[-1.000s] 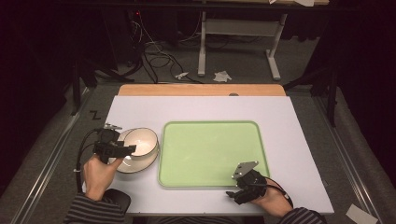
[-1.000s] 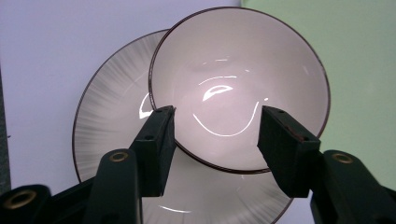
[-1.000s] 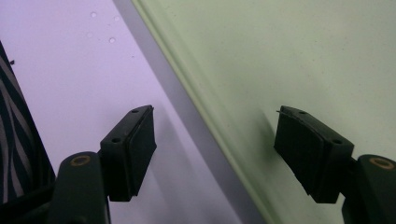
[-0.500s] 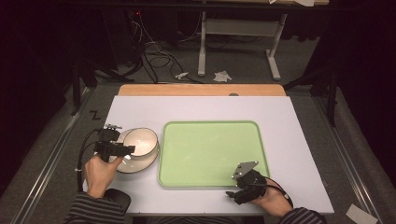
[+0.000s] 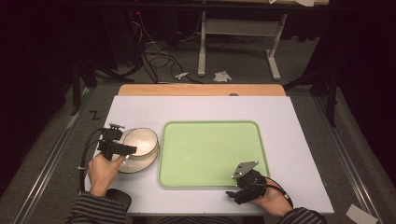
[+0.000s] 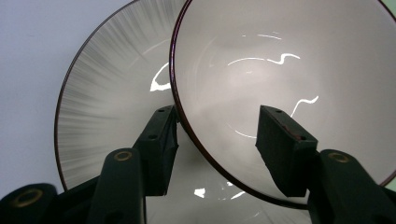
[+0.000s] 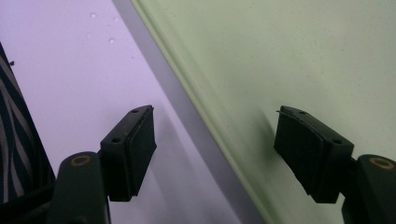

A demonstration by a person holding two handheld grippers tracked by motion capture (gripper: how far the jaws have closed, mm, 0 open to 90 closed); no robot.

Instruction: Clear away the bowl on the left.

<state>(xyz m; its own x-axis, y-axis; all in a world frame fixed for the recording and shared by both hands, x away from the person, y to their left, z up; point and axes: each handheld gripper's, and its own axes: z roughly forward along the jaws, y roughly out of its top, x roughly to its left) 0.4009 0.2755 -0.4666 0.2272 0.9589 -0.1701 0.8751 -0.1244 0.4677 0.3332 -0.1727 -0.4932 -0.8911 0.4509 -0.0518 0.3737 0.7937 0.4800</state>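
Jaws of the left gripper (image 6: 217, 140) are seen standing wide apart across the near rim of a white bowl (image 6: 289, 79): one jaw is outside the wall, the other is inside the hollow. They have just been closing a little, with the rim between them, and the pads are not yet pressed on it, though the outer jaw is very close to the wall. The bowl is round, so no long axis can be given; its mouth is turned up and slightly tilted toward the camera in the left gripper view. It is seated on a white plate (image 6: 107, 107) with fine grey rays and a dark edge, and the plate is laid flat on the white table (image 5: 289, 116).

In the high view the left gripper (image 5: 122, 148) is placed at the near left edge of the bowl (image 5: 140, 142), which is found at the left side of the table, just beside a green tray (image 5: 212, 149).

Jaws of the right gripper (image 7: 217, 154) are also held apart, with nothing between them; the near rim of the tray (image 7: 205, 121) is passed under them. In the high view the right gripper (image 5: 243, 189) is seen at the near right corner of the tray.
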